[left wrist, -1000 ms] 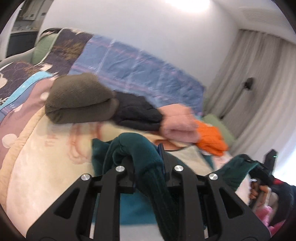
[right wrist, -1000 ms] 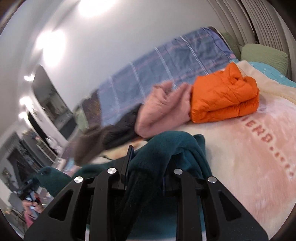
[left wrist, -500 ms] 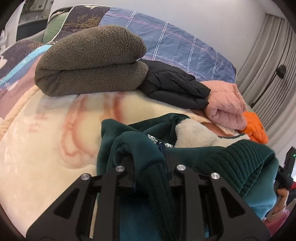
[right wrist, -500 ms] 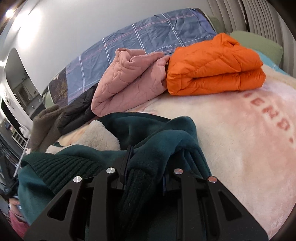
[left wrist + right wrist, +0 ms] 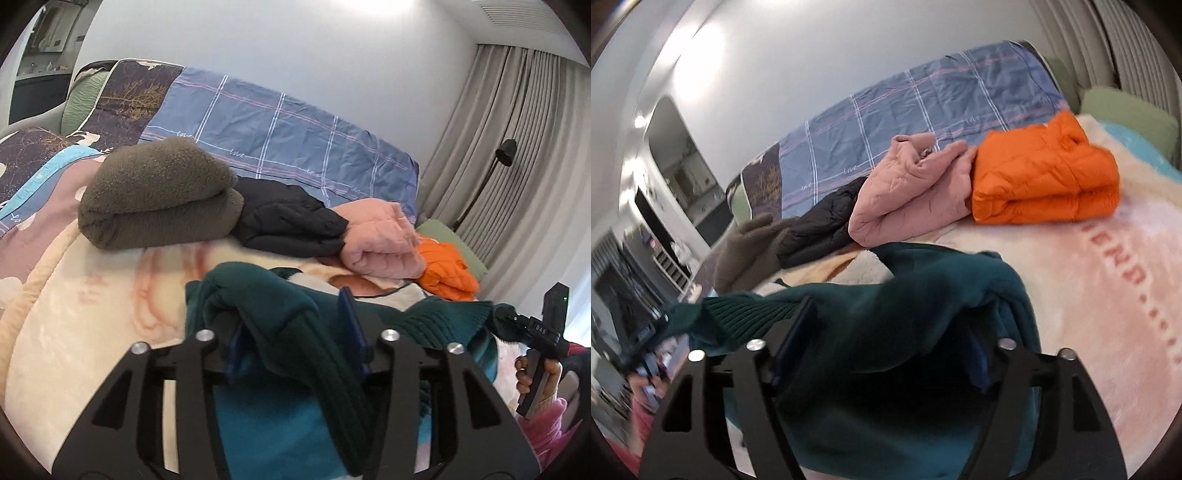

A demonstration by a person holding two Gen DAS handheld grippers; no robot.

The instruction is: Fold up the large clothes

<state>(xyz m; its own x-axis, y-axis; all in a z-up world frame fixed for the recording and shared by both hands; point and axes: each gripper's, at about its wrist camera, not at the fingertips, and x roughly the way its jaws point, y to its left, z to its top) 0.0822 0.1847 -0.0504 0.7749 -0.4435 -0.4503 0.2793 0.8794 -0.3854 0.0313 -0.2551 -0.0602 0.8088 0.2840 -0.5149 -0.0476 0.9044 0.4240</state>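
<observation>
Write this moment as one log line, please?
step: folding | left gripper: open around green fleece | right gripper: open, same garment | folded pile: orange jacket

Left wrist view: low over the bed (image 5: 92,295), looking forward along the left claw (image 5: 295,332) toward the wall and curtains — very near the teal garment (image 5: 266,295). Right wrist view: same low height, facing along the right claw (image 5: 886,339), angled more to the left. Shared by both — the row of folded clothes, from olive fleece (image 5: 155,195) to orange jacket (image 5: 1045,173).
</observation>
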